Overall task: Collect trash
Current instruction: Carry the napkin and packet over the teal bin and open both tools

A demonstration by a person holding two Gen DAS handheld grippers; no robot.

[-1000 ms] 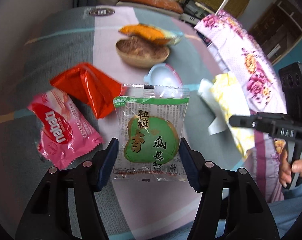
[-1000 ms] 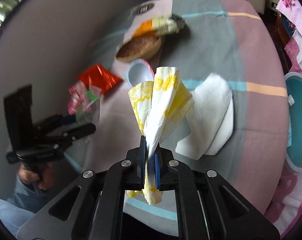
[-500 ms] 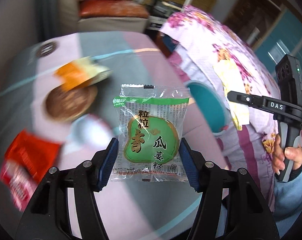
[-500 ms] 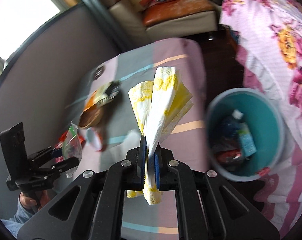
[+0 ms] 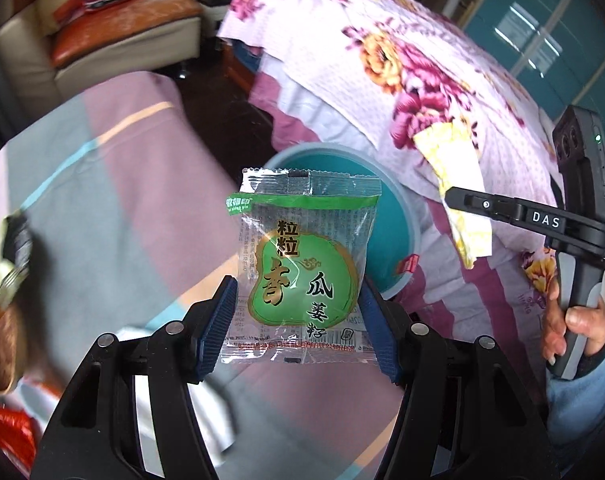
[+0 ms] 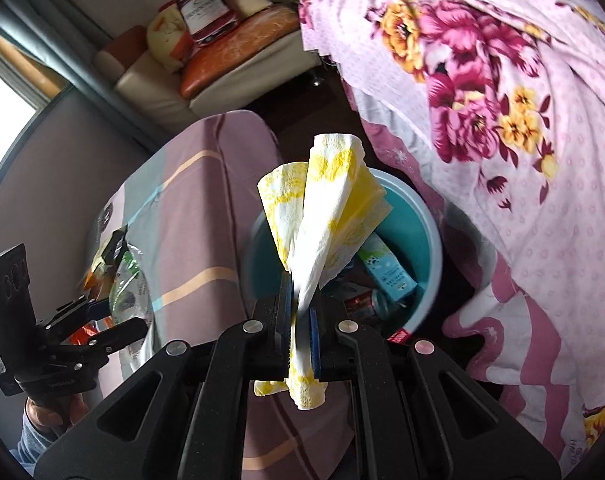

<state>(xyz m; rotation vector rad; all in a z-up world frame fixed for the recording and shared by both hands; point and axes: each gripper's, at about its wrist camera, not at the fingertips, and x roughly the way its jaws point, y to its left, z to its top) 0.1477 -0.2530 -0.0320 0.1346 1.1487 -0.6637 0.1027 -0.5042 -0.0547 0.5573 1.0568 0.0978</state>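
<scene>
My left gripper [image 5: 298, 324] is shut on a clear and green snack packet [image 5: 302, 272] and holds it in the air at the table's right edge, in front of a teal bin [image 5: 390, 224]. My right gripper [image 6: 302, 312] is shut on a yellow and white paper napkin [image 6: 322, 216] and holds it above the same teal bin [image 6: 418, 236], which stands on the floor with several wrappers inside. The right gripper with its napkin [image 5: 458, 176] also shows in the left wrist view. The left gripper [image 6: 114, 320] shows at the left of the right wrist view.
The striped tablecloth [image 5: 114, 208] lies left of the bin. A wooden bowl [image 5: 2, 348], a red wrapper [image 5: 10, 436] and a white napkin [image 5: 206, 412] remain on it. A floral bedspread [image 6: 502, 120] hangs right of the bin. A sofa [image 6: 238, 60] stands behind.
Both grippers have swung right from over the table toward the teal bin, each still holding its item. The right one now holds the napkin over the bin.
</scene>
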